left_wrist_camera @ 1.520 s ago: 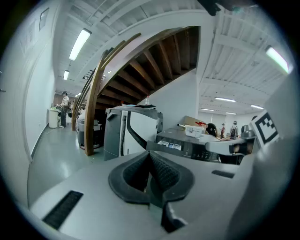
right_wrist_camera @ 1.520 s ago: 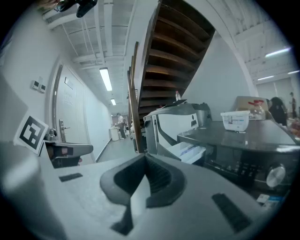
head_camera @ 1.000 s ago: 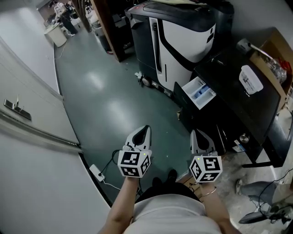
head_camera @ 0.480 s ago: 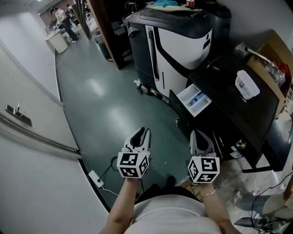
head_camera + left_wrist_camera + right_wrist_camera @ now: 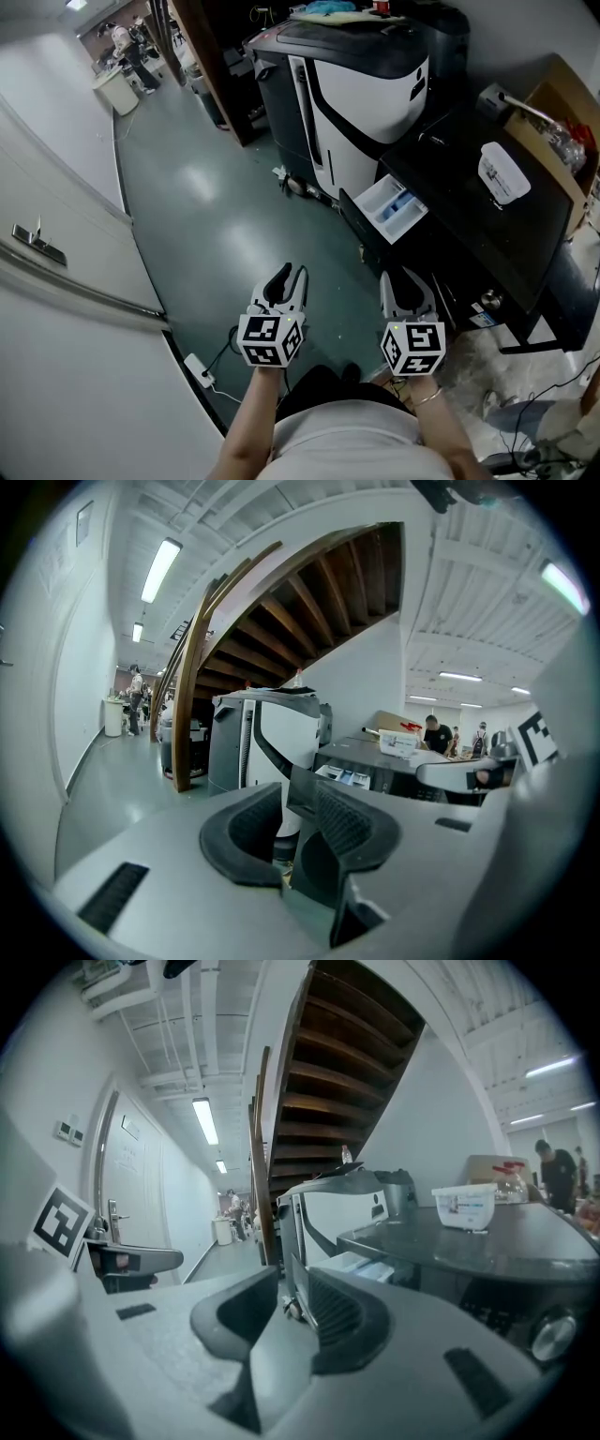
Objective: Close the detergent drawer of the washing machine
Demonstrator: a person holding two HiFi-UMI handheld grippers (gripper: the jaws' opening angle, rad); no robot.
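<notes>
The white detergent drawer (image 5: 394, 208), with blue inside, stands pulled out of the black washing machine (image 5: 473, 225) at the right. My left gripper (image 5: 289, 275) and right gripper (image 5: 404, 279) hover side by side over the green floor, well short of the drawer. Both sets of jaws are opening, with nothing between them. The left gripper view shows its jaws (image 5: 298, 817) apart, and the drawer (image 5: 349, 776) far ahead. In the right gripper view the jaws (image 5: 286, 1312) are apart too, with the drawer (image 5: 361, 1267) just beyond them.
A tall white and black machine (image 5: 366, 84) stands behind the washer. A white tub (image 5: 503, 173) sits on the washer's top beside a cardboard box (image 5: 562, 112). A power strip (image 5: 199, 354) lies on the floor. A door (image 5: 56, 272) is at the left.
Both grippers' jaws have gone from shut to apart. Both hands have shifted a little forward across the floor toward the washer.
</notes>
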